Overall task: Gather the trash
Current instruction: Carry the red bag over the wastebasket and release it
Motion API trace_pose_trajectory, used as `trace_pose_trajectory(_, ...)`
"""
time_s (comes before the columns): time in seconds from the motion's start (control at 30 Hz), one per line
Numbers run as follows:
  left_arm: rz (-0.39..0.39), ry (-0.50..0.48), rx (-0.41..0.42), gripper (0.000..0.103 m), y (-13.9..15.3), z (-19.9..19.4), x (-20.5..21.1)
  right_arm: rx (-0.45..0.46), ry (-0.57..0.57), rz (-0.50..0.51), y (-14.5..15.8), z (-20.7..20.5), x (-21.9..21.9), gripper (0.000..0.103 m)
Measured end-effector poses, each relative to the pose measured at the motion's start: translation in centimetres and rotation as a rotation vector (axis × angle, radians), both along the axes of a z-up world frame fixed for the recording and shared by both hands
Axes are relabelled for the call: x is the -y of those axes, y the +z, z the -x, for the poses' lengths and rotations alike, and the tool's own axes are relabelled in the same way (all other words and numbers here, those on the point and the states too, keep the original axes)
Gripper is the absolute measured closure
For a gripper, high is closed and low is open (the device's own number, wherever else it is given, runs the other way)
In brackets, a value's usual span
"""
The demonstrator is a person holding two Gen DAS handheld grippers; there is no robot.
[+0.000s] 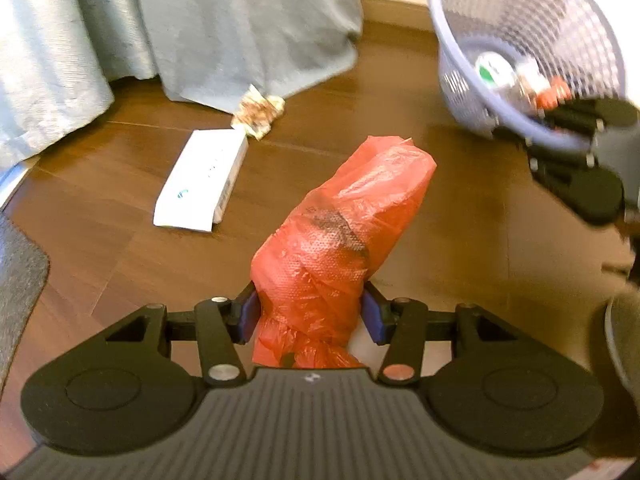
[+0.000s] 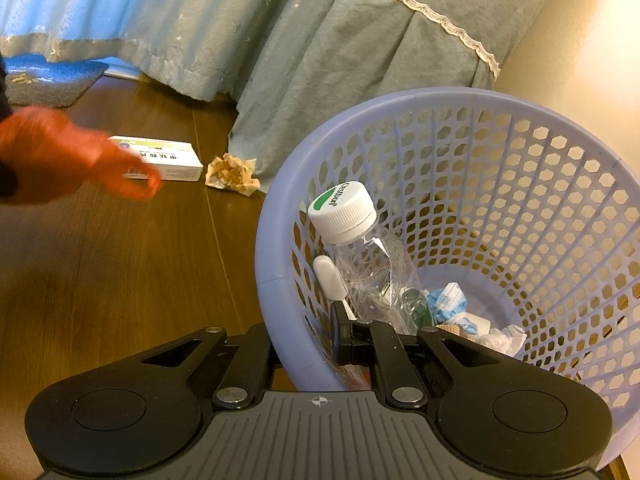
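Gripping the red plastic bag [image 1: 344,240] in its fingers, the left gripper [image 1: 312,316] should carry it above the lavender basket [image 2: 280,280], whose rim the right gripper [image 2: 308,340] pinches, before letting go.

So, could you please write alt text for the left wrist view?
The left gripper grips a red plastic bag above a wooden floor. A white box and crumpled paper lie beyond; the right gripper holds a lavender basket.
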State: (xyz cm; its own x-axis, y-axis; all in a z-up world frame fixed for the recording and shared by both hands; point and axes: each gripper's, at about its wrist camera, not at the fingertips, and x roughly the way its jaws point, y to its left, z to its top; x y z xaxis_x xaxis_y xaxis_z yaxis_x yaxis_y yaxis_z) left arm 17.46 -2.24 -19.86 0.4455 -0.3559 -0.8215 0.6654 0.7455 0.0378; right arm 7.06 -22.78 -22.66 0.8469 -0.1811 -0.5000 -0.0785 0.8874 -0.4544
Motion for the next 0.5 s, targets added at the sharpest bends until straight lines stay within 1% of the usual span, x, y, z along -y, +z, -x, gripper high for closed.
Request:
trace_pose_trajectory(0.13, 0.053, 0.062, -0.019, 0.056, 1.5, -0.3, 0.3, 0.000, 0.000, 0.000, 0.0, 0.0, 0.1, 0.096)
trace_pose_trajectory(0.23, 0.091, 0.089, -0.022, 0.056, 2.5, -0.4, 0.7, 0.000, 0.001, 0.000, 0.0, 0.0, 0.0, 0.096)
trace_pose_trajectory(0.37, 0.130, 0.106, -0.015, 0.056, 3.5, -0.5, 1.1, 0.000, 0.001, 0.000, 0.0, 0.0, 0.0, 0.096)
trace_pose_trajectory(0.5, 0.145, 0.101, 0.017, 0.056, 4.6, -0.5, 1.8, 0.000, 0.001, 0.000, 0.0, 0.0, 0.0, 0.096)
